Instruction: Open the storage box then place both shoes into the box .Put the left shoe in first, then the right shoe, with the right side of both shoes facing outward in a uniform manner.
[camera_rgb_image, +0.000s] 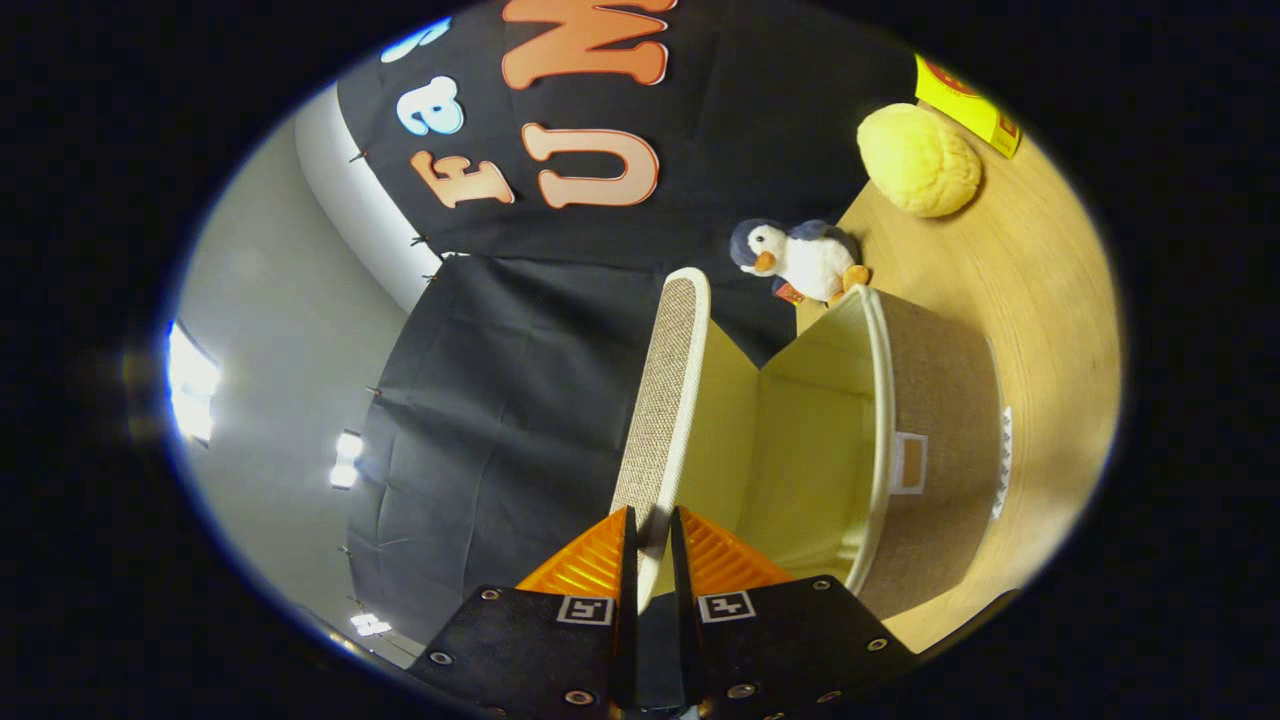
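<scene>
Currently the woven beige fabric lid (662, 400) of the cream-lined storage box (940, 450) is pinched at its near edge between the orange ribbed fingers (720, 560) of the gripper (652, 550), jaws closed on it. The lid's long axis runs straight ahead from the jaws; the open box lies just beside it on the wooden tabletop (1050, 300). The box floor is partly hidden. A plush penguin (800, 258) stands beyond.

Gripper view: fisheye, rolled sideways, looking forward along the fingers (653, 530), close against the raised box lid (662, 390); tabletop (1040, 290) beyond.
</scene>
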